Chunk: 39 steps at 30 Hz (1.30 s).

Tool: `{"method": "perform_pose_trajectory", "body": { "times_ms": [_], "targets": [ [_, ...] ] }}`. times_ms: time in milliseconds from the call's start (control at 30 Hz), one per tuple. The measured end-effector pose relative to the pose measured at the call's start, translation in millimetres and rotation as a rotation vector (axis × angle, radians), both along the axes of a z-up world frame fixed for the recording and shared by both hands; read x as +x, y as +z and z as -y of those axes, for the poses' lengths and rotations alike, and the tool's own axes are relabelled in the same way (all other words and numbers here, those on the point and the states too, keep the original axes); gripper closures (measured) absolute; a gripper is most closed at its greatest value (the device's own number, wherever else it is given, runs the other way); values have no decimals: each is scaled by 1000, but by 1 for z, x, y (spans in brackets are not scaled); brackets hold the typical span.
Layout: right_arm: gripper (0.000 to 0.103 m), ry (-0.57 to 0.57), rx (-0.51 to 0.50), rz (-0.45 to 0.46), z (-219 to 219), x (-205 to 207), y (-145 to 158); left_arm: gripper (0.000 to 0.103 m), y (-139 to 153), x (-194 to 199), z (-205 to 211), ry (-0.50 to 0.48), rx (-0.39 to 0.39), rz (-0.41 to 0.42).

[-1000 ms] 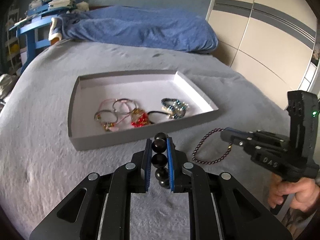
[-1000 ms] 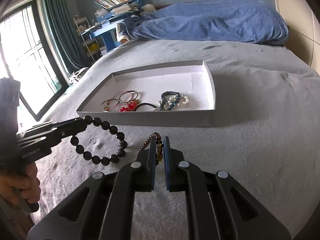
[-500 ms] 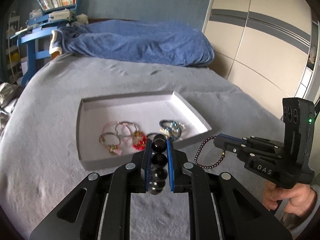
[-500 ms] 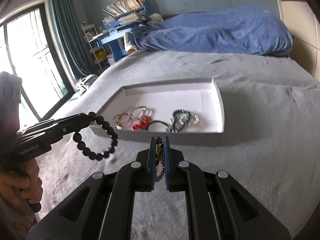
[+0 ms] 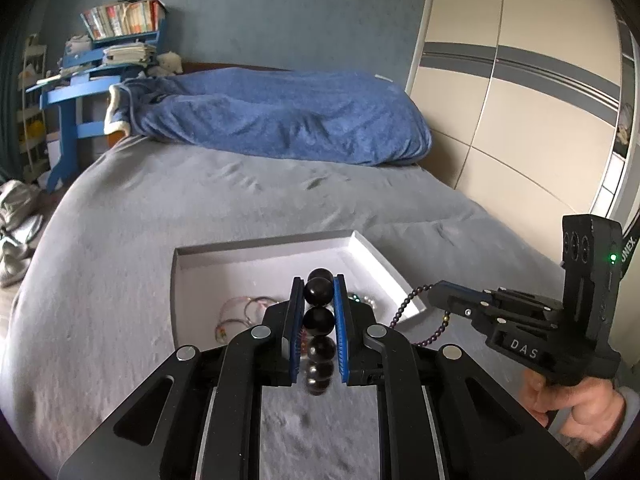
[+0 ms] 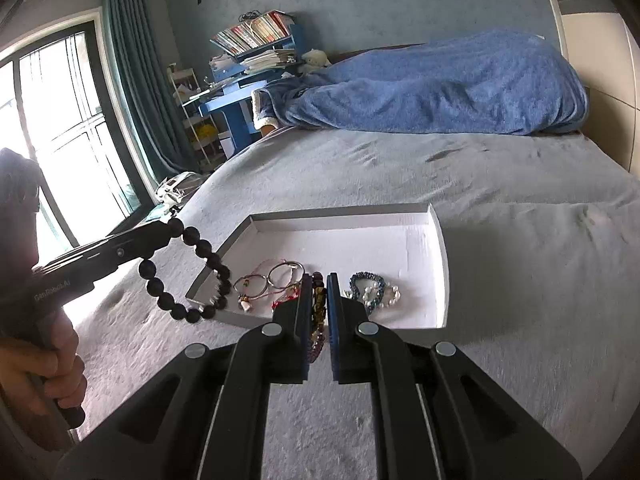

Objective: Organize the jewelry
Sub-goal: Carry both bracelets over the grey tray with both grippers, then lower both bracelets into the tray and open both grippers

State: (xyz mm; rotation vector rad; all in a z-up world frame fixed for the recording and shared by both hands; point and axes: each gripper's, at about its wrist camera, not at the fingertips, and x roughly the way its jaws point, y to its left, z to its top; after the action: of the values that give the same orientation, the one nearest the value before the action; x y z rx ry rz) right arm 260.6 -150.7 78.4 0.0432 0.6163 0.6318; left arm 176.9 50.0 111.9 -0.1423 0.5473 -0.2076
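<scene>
I have a bracelet in each tool, both lifted off the bed (image 6: 520, 280). My left gripper (image 5: 318, 300) has its fingers clamped on the black bead bracelet (image 6: 188, 272); my right gripper (image 6: 319, 300) is pinched nearly closed on the small purple bead bracelet (image 5: 404, 312). Both hang just short of the white tray (image 6: 439, 264), which holds other bracelets. Next, I judge: carry each over the rim, lower, then release.

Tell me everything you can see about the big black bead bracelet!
The black bracelet is a loop of large, round, glossy dark beads. The left gripper is shut on it, several beads lined up between its blue pads. The rest hangs free in the air, near the near-left corner of the white tray, above the grey bed.
</scene>
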Motion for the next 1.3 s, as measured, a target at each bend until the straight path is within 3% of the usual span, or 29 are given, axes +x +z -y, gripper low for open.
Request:
{"method": "perform_pose_trajectory", "body": {
  "times_ms": [367,867,1300],
  "targets": [
    [96,16,-6,7,-23,32,5,88,-8,37,-2,6,20,-19],
    [96,-10,-66,-85,-34,80,-37,88,-50,85,-10,31,50,-107],
    [96,-53,-170,-132,-36,85,-69,88,-83,96,-17,91,112,-218]
  ]
}}
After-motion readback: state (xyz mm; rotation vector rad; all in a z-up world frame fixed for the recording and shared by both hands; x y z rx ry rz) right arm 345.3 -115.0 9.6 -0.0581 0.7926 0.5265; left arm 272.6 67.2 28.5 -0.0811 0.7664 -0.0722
